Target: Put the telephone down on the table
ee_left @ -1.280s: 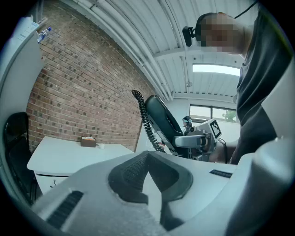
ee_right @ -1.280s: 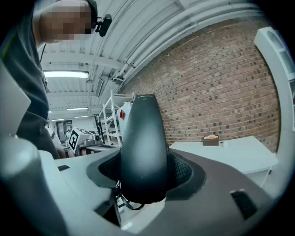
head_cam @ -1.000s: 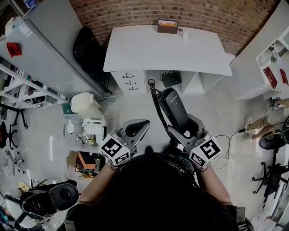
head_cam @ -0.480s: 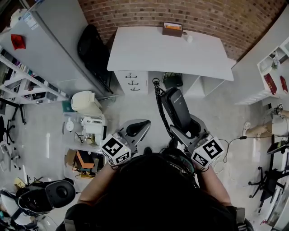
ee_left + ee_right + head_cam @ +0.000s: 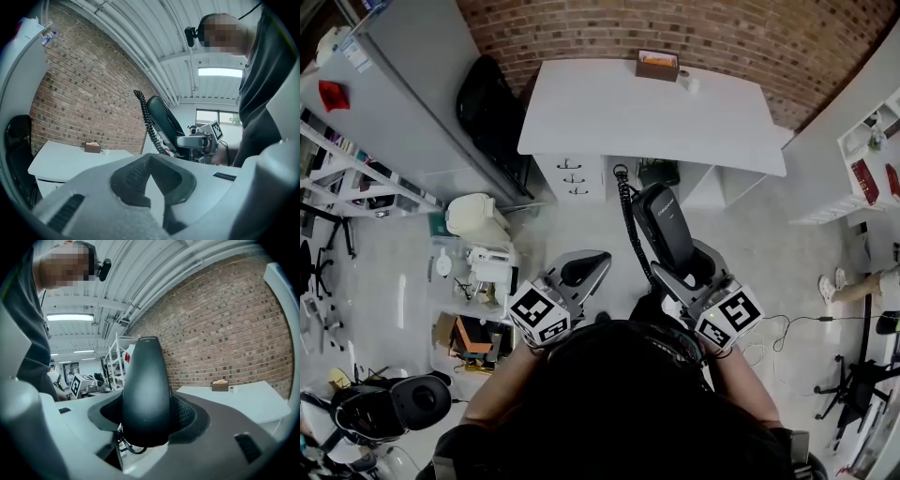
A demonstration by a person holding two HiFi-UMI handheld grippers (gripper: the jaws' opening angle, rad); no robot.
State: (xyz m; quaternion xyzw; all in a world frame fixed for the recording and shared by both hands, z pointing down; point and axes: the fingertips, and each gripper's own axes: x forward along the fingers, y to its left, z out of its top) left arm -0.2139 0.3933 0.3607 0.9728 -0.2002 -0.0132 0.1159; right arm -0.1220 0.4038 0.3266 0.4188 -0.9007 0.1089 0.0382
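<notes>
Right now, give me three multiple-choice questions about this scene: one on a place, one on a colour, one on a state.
1. Where is the small brown box?
A on the floor
B on the white table, at its far edge
C on a chair

2. What colour is the telephone?
A white
B red
C black

3. How is the right claw?
A shut on the telephone
B open and empty
C out of view

Answers:
1 B, the box sits on the tabletop near the brick wall.
2 C, the handset shows black.
3 A, both jaws press the handset's sides.
</notes>
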